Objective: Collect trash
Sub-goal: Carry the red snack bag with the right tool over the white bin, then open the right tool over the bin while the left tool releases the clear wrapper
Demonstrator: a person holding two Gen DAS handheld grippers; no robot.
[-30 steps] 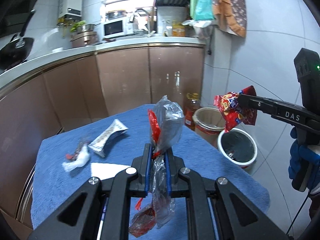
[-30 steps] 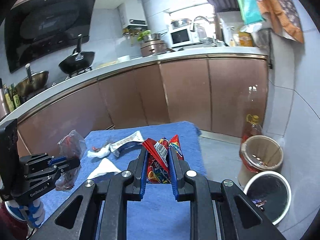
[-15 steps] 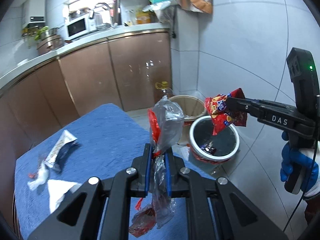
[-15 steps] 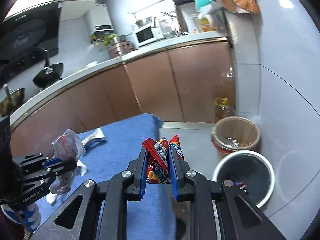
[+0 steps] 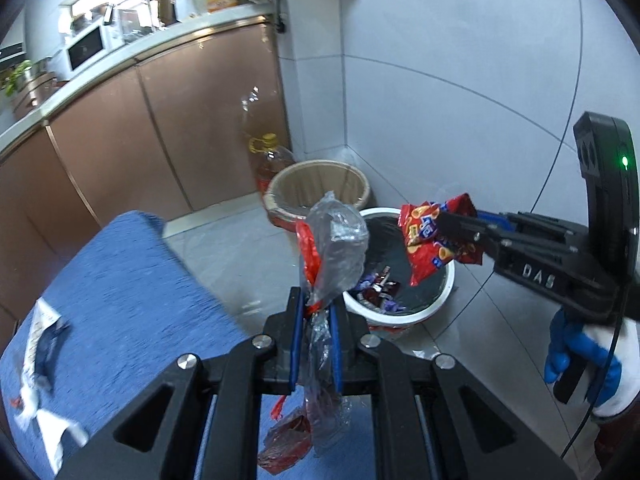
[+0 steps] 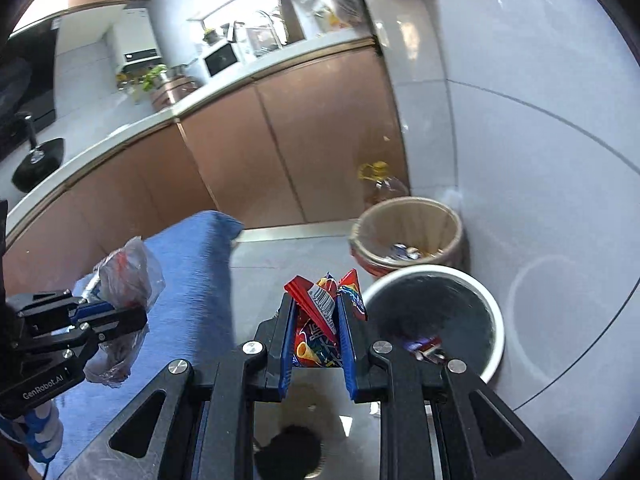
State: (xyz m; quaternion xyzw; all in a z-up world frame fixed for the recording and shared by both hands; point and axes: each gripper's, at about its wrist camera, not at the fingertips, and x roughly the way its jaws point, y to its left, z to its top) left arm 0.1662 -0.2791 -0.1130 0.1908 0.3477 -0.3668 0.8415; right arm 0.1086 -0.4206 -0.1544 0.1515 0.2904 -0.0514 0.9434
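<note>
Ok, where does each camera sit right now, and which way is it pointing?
Left wrist: rides the left gripper, looking down past the blue table at the white bin; its jaws clamp a clear plastic wrapper; the right gripper and gloved hand show.
Right wrist: rides the right gripper, facing the white bin and beige bin; jaws clamp a red snack bag.
Shared: both bins, table, both wrappers.

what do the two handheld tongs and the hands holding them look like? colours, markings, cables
Both tongs, left and right, are black with blue pads and silver screws. Left body reads "GenRobot.AI"; right reads "DAS", with a green light and a thin black cable. The right hand wears a blue-and-white glove; the left hand seems gloved alike.
</note>
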